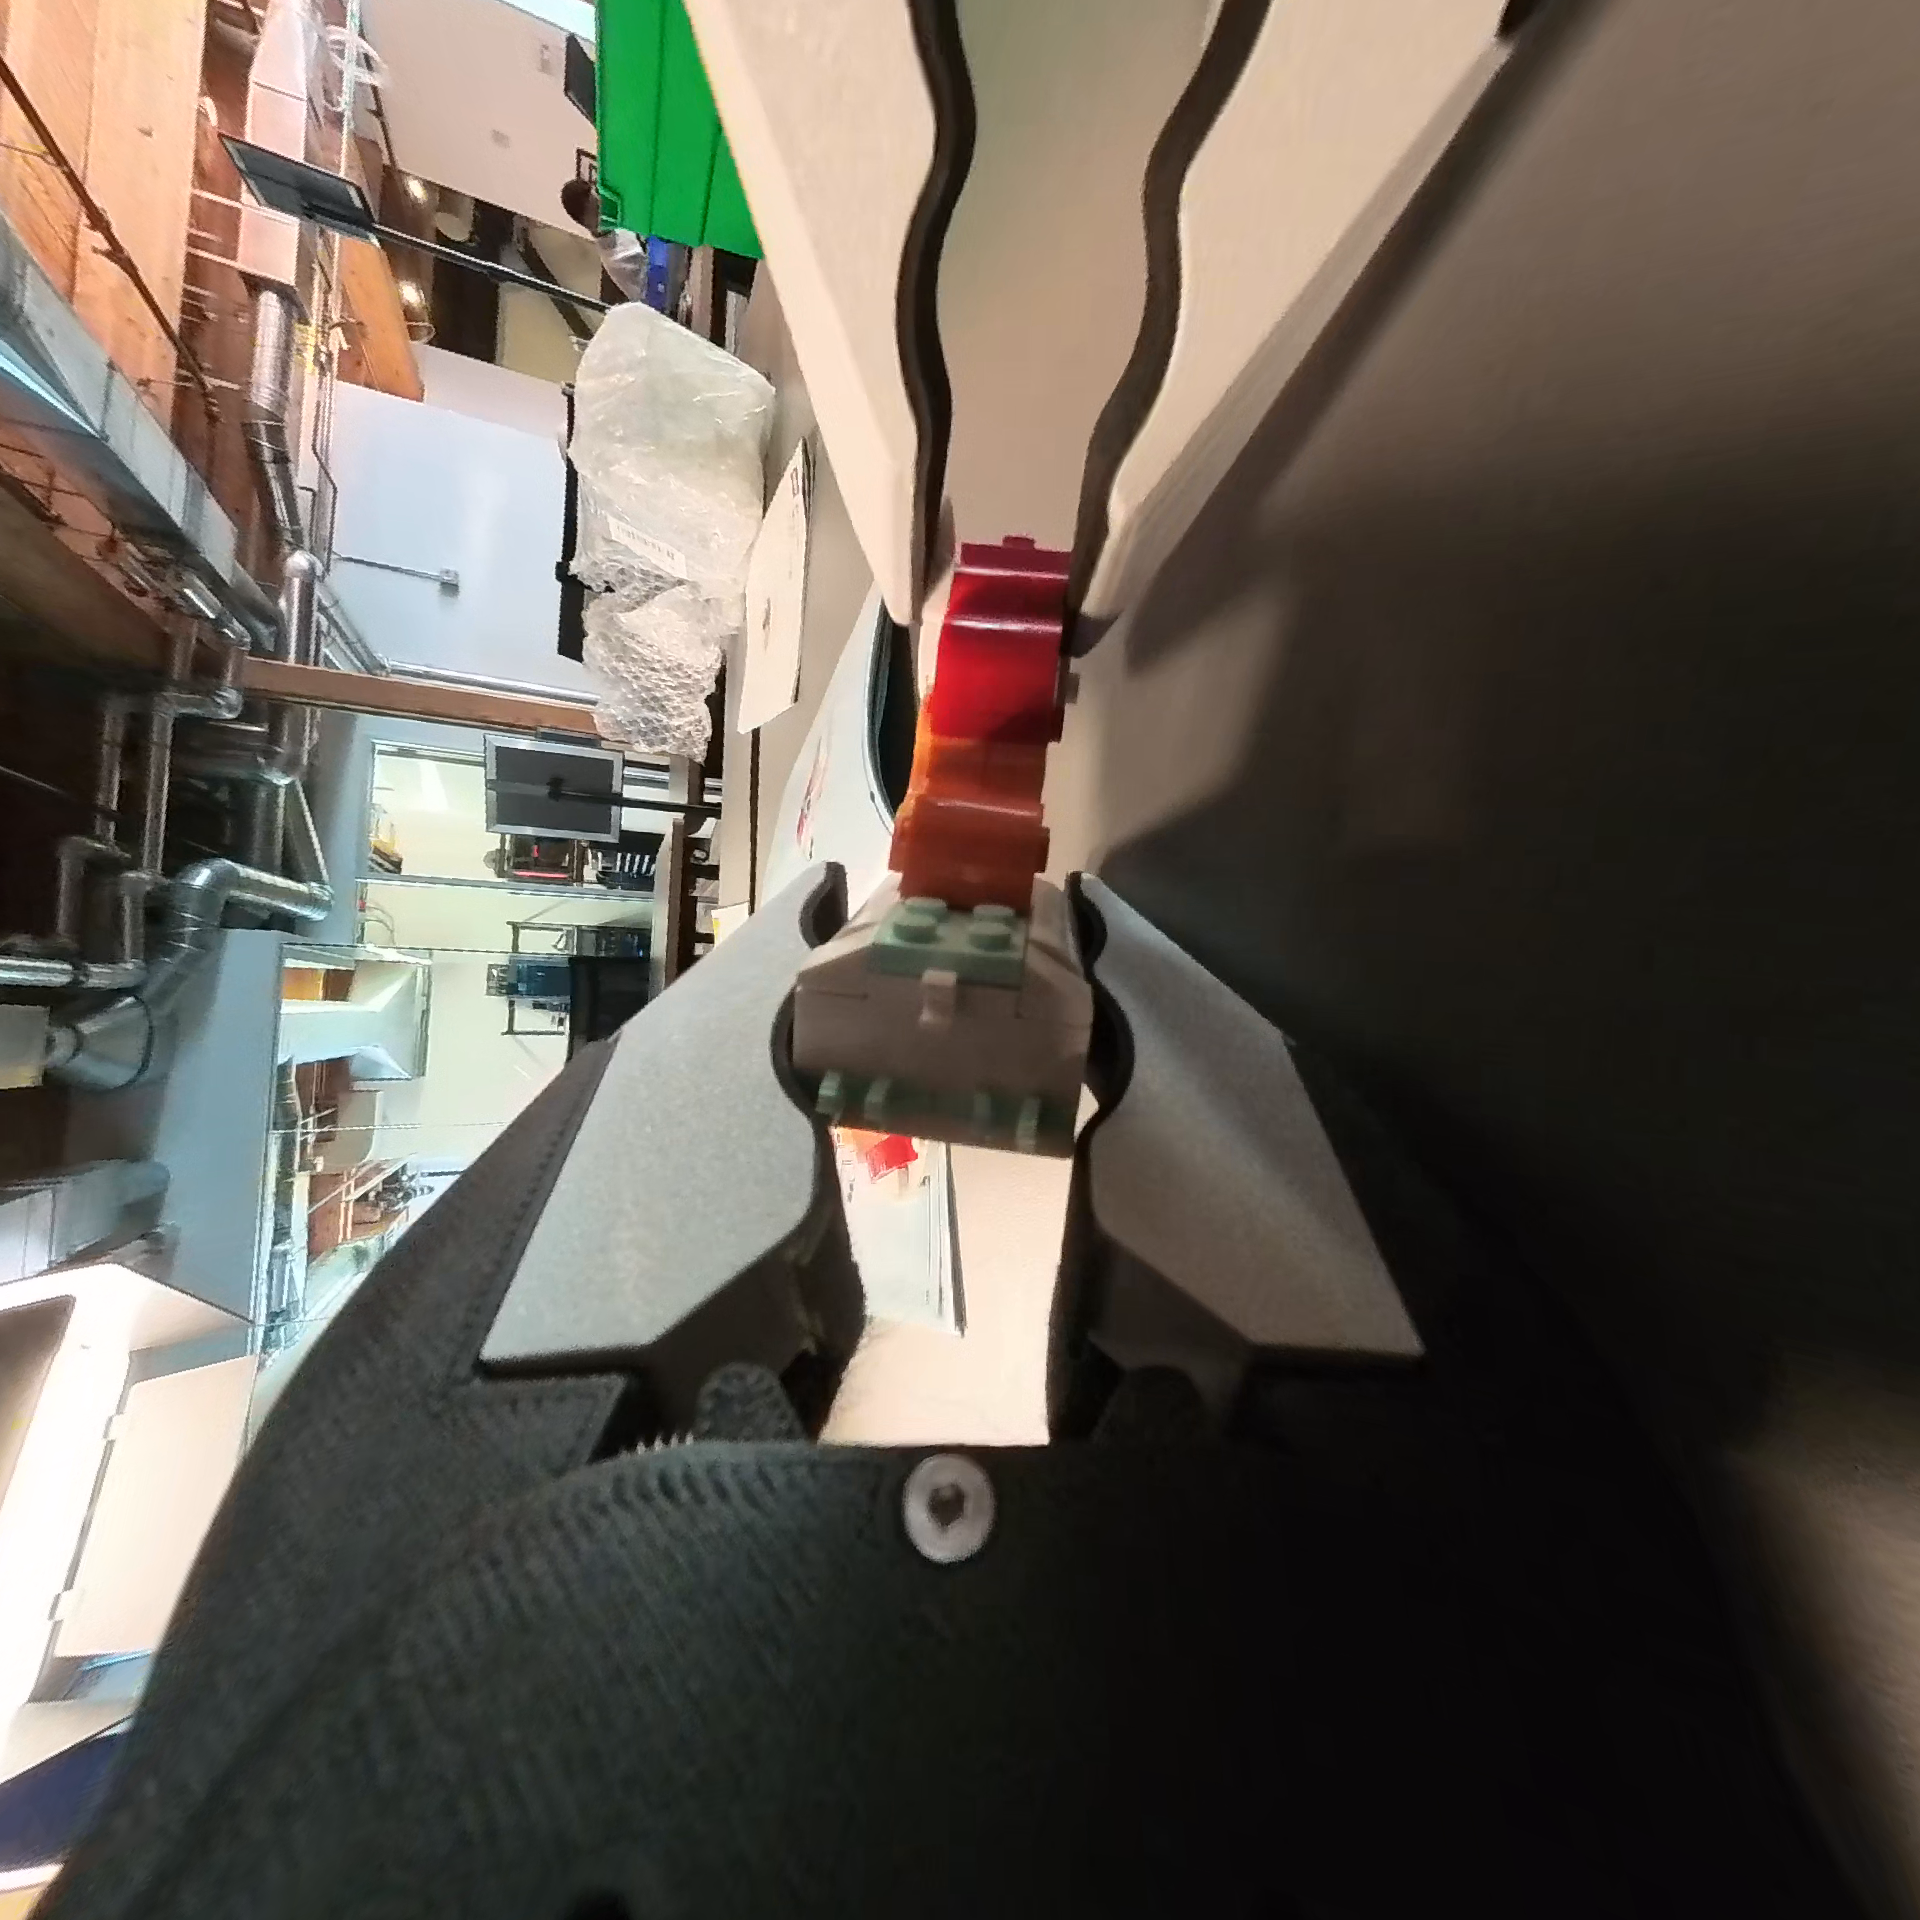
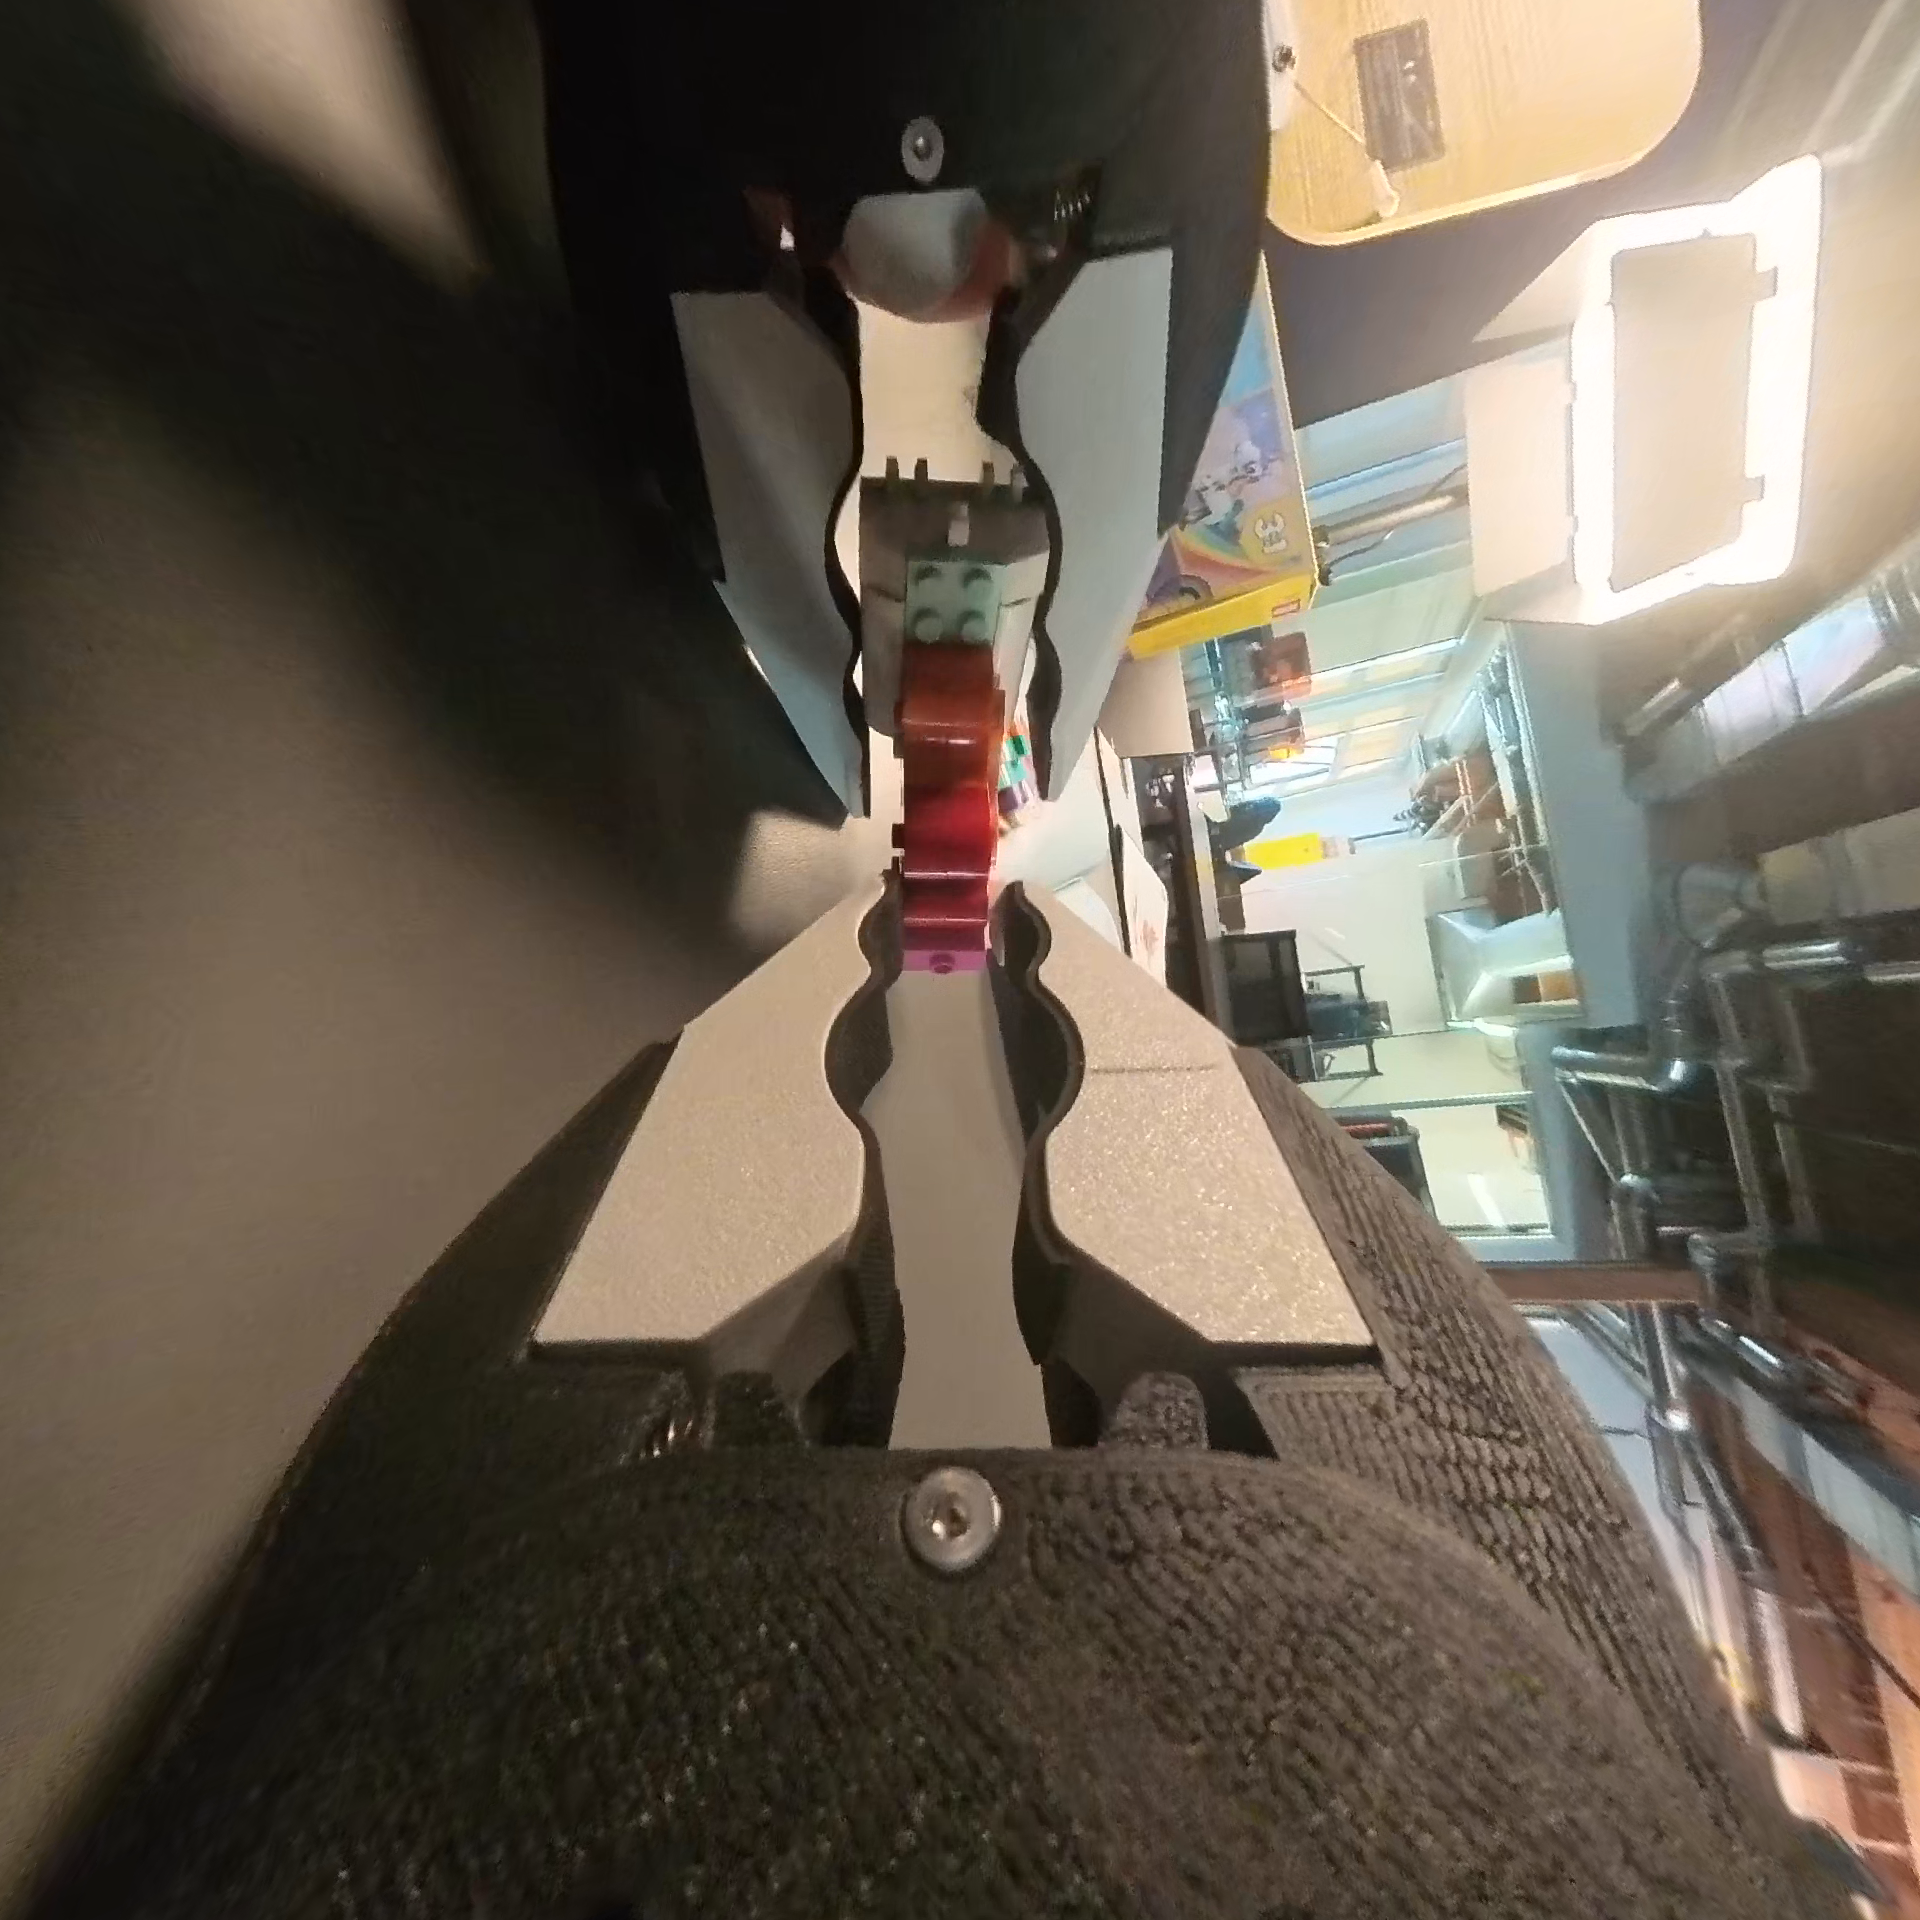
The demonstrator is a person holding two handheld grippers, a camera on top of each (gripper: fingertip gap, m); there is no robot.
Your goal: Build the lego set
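Observation:
A small lego build is held in the air between both grippers, which face each other tip to tip. Its grey base with pale green studs (image 1: 940, 1003) sits in my left gripper (image 1: 940, 1039), which is shut on it. A stepped column of orange and red translucent pieces (image 1: 987, 727) rises from the base to my right gripper (image 1: 1003, 582) opposite. In the right wrist view, my right gripper (image 2: 940, 940) is shut on the red end with a magenta piece (image 2: 943, 958) at its tip. The grey base (image 2: 951, 582) shows there in the left gripper (image 2: 951, 540).
The views are rolled sideways. A white table surface (image 1: 790, 488) holds a bubble-wrap bundle (image 1: 660, 520), paper sheets (image 1: 779, 613) and a green bin (image 1: 665, 114). A colourful lego box (image 2: 1236, 499) and a white container (image 2: 1662, 405) lie beside the grippers. A workshop room lies beyond. Left tips to right tips: about 5 cm.

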